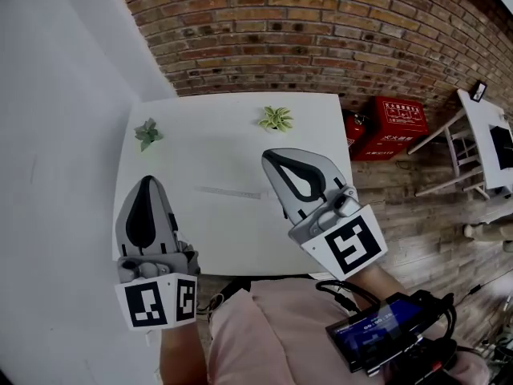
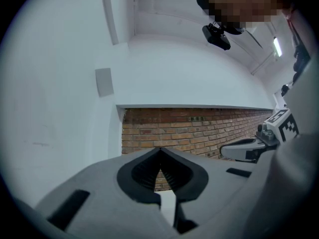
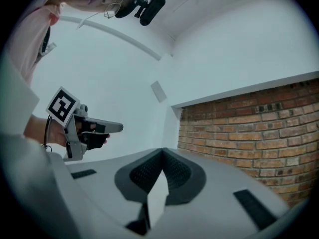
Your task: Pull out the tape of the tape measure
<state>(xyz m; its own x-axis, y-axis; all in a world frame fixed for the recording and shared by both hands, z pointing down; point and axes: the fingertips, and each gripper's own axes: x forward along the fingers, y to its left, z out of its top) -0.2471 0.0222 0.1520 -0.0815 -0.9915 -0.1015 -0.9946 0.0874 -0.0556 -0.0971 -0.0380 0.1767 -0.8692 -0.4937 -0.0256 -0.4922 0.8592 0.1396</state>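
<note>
**Jaws closed on nothing, both tools held over the white table (image 1: 224, 147)**

Low in the left of the head view, the left gripper (image 1: 147, 180) points up the frame. Its fingers (image 2: 142, 169) are pressed together tip to tip with nothing between them. The right gripper (image 1: 267, 156) sits right of centre and angles toward the upper left. Its fingers (image 3: 182, 173) are likewise fully together and hold nothing.

Between the two tools, a thin pale strip (image 1: 231, 192) lies flat on the tabletop near mid-frame, touching neither gripper. It may be the measure's tape, but it is too faint to tell.

Toward the far edge of the table stand a small green plant (image 1: 147, 133) at the left and a pale-leaved plant (image 1: 276, 118) at centre. Red boxes (image 1: 397, 125) sit on the floor at the upper right, against the brick wall (image 1: 321, 30).
</note>
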